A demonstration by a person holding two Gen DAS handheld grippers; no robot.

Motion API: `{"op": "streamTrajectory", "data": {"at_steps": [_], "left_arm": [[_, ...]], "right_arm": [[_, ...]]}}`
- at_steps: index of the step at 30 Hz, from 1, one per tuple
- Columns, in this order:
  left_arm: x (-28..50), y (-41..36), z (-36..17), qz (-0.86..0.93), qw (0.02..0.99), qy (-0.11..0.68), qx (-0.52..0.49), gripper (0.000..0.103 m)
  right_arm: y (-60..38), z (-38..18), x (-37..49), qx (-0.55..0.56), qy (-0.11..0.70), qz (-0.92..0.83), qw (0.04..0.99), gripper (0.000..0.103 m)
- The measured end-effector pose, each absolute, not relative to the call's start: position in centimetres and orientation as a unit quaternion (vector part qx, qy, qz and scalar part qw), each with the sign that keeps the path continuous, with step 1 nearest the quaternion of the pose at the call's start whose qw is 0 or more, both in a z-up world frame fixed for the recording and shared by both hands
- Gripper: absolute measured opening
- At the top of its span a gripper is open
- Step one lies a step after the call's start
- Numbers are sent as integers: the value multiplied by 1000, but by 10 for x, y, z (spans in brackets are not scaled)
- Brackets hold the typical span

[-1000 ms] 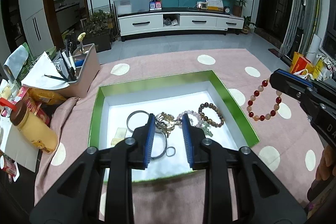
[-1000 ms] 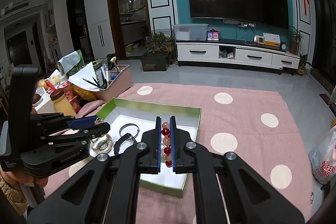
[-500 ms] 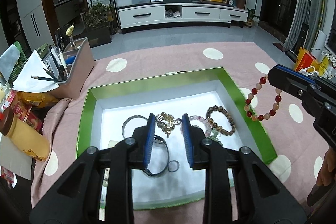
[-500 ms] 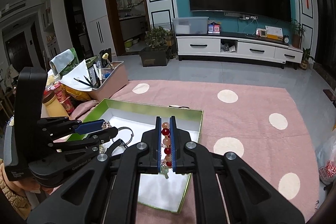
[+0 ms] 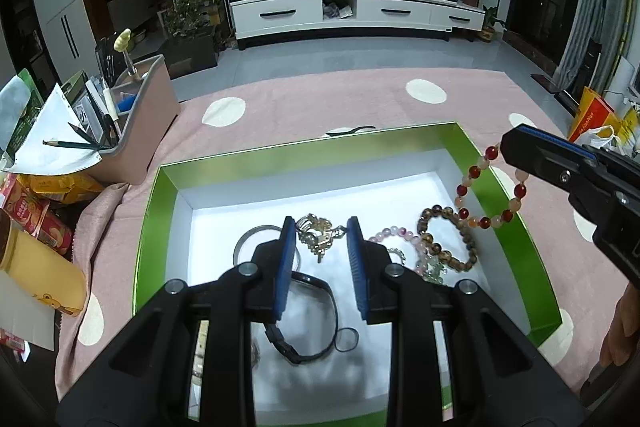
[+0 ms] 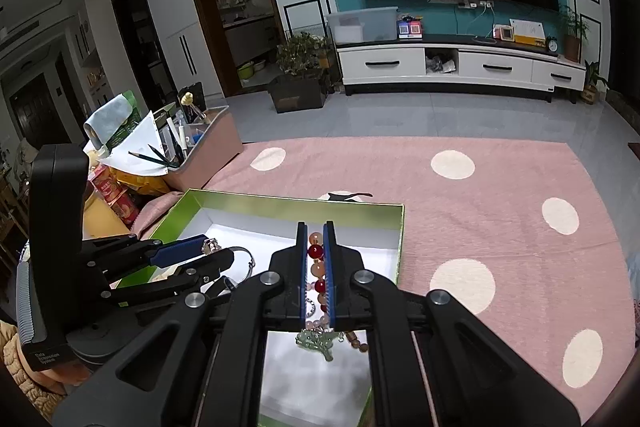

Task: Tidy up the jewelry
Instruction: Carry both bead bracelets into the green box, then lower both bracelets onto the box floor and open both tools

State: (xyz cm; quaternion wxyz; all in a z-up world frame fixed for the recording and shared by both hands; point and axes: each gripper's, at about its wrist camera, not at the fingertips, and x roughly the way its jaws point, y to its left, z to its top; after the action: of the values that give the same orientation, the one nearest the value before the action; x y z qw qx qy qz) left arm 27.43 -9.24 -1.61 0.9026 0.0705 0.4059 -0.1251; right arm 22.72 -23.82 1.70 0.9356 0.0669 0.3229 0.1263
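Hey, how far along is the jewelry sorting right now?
Done: nothing looks sorted; the green-rimmed box holds a loose heap. In hand: the right gripper is shut on a red-and-peach bead bracelet, hanging over the box's right edge. The left gripper is open over a gold trinket. Left: brown bead bracelet, black watch, silver bangle.

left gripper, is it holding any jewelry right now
No, the left gripper hangs open over the gold trinket in the green box, gripping nothing.

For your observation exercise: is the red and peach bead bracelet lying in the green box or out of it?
Out of it. The red and peach bead bracelet hangs from the right gripper, pinched between its fingers above the green box rim.
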Motion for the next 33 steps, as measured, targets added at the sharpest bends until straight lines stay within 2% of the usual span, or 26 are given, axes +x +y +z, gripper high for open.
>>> {"op": "streamTrajectory", "data": {"at_steps": [33], "left_arm": [[314, -93, -44, -98, 882, 456, 68, 26]], "right_arm": [[-228, -8, 265, 82, 370, 134, 916, 7]]}}
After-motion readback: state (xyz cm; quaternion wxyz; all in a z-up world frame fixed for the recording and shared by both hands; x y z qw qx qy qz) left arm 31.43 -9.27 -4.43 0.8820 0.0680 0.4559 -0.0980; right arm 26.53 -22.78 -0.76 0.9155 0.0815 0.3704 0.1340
